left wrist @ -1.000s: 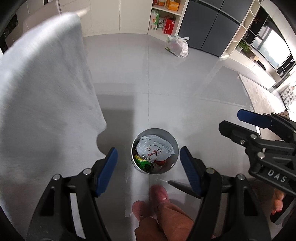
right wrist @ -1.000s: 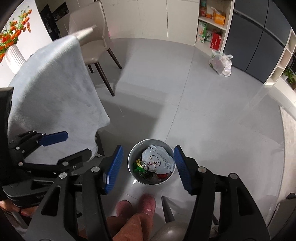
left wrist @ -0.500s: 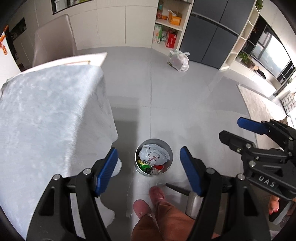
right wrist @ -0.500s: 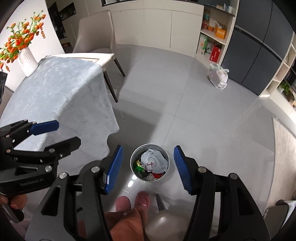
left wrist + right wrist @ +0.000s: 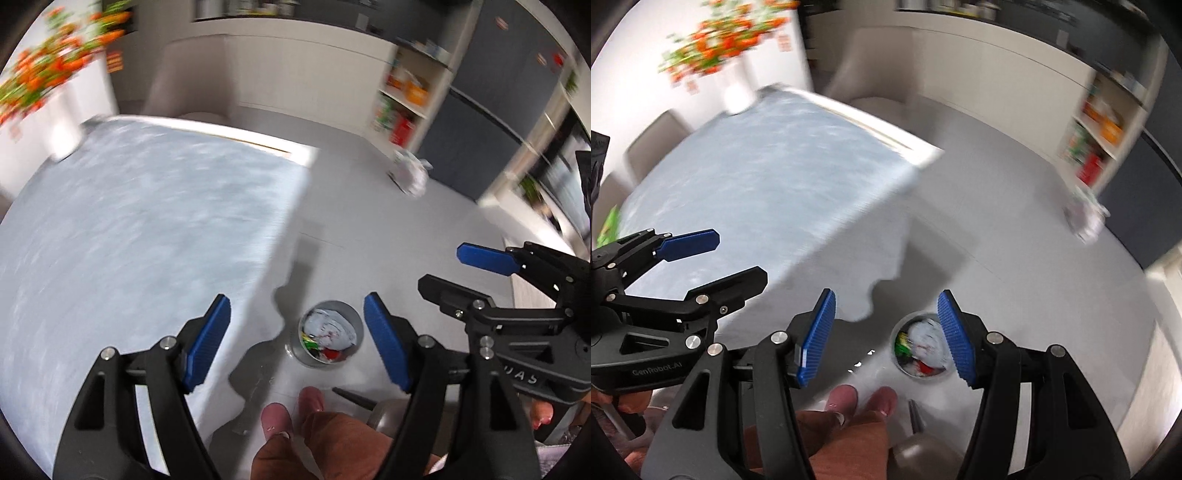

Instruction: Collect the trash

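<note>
We see the left claw (image 5: 297, 343) with jaws apart and nothing between them; they have just been opening. The right claw (image 5: 886, 338) also stands apart and empty. The trash bin (image 5: 330, 338), a round metal can holding crumpled wrappers, sits on the grey floor (image 5: 388, 229) just right of the cloth-covered tabletop (image 5: 129, 229), near the person's feet (image 5: 291, 410).
</note>
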